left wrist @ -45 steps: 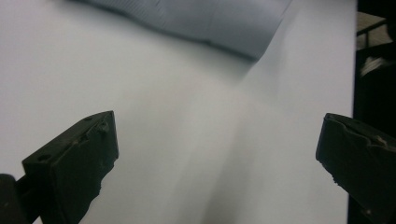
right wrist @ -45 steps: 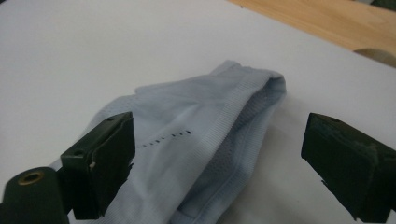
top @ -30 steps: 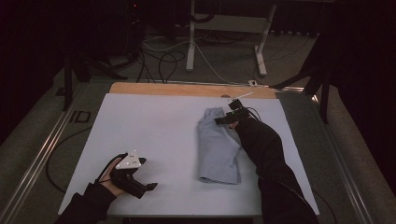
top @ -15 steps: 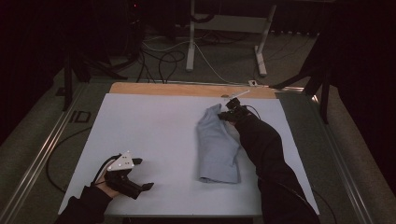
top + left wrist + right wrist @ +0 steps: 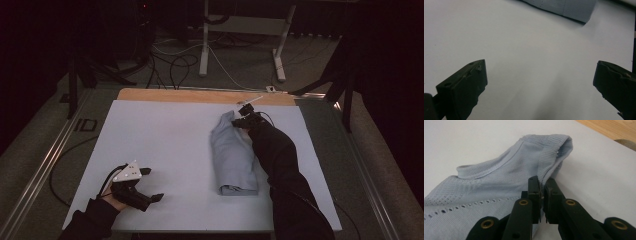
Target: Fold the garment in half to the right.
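Two grippers, one folded blue garment (image 5: 234, 157) on the table (image 5: 160, 145).
Right gripper (image 5: 543, 195) has just closed its fingers on the garment's ribbed far edge, right of centre, probably to lift or fold it; left gripper (image 5: 145, 185) rests near-left, fingers (image 5: 464, 90) open and empty, apparently waiting.
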### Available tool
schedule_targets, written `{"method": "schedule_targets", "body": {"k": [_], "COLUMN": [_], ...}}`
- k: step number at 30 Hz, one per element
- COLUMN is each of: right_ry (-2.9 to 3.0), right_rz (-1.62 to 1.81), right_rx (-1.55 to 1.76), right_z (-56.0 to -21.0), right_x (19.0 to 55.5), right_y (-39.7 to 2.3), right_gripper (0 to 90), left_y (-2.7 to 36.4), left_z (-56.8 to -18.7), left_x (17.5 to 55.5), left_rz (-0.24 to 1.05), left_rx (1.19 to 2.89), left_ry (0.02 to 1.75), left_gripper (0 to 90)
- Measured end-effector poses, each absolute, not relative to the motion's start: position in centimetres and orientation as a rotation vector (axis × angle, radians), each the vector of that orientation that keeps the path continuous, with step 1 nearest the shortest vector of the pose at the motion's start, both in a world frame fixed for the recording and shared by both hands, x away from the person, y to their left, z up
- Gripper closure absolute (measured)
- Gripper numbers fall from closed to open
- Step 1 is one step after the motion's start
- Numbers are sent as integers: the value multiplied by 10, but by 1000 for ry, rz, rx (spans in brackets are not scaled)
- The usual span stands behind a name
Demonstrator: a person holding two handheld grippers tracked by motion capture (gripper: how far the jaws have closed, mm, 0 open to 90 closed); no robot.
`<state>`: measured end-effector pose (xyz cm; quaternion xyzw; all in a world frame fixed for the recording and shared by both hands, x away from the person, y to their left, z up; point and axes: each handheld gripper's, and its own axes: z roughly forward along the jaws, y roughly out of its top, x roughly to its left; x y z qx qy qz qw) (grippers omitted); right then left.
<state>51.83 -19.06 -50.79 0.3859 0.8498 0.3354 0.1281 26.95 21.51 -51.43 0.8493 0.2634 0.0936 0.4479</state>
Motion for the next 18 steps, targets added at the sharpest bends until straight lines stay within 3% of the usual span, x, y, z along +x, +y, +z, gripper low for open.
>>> {"method": "schedule_targets", "body": {"k": [10,18], "right_ry": [2489,2484], "right_rz": [913,915], "right_rx": [1127,1130], "right_z": [-518,-508], "right_x": [520,517], "right_y": [-186,-186], "right_gripper": [824,498], "left_y": [215,214], "left_z": [-515,-515], "left_x": [269,269], "left_rz": [232,234], "left_rx": [2102,2107], "left_ry": [654,649], "left_gripper": [5,5]}}
